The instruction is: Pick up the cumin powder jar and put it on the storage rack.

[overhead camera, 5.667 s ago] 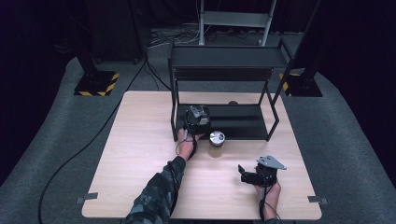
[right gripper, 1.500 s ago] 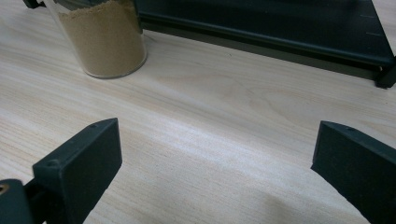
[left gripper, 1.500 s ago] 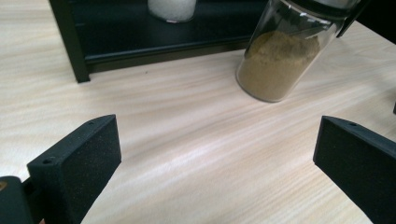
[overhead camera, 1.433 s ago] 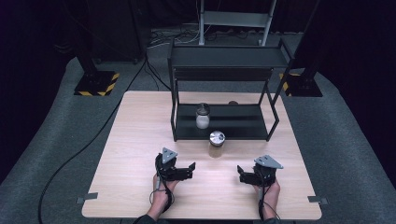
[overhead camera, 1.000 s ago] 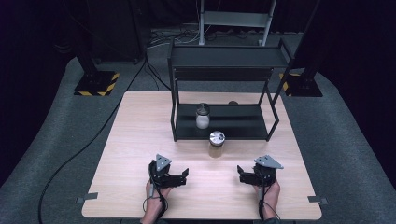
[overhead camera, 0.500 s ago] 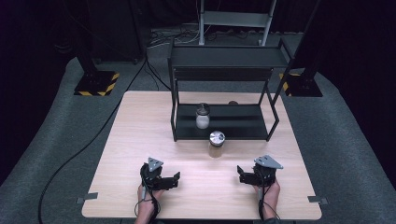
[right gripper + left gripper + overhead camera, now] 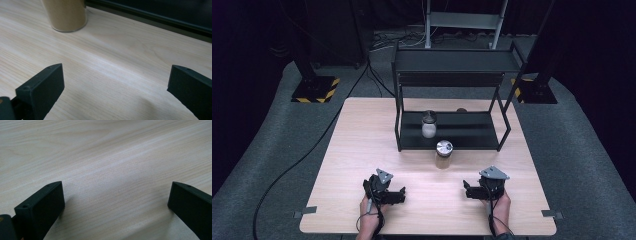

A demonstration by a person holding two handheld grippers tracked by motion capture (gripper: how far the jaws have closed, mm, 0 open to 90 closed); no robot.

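Altogether 2 jars (image 7: 429,123), 2 claws (image 7: 399,195).

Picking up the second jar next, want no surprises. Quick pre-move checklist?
1. Left gripper open, nothing between the jaws: ok.
2. Right gripper open, nothing between the jaws: ok.
3. Tan jar upright on the table, lid on, in front of the shelf: ok.
4. White jar upright on the shelf's lower level: ok.
5. Free room on the lower level to the right of the white jar: ok.
6. Small dark thing behind the shelf, whether it matters: cannot tell.
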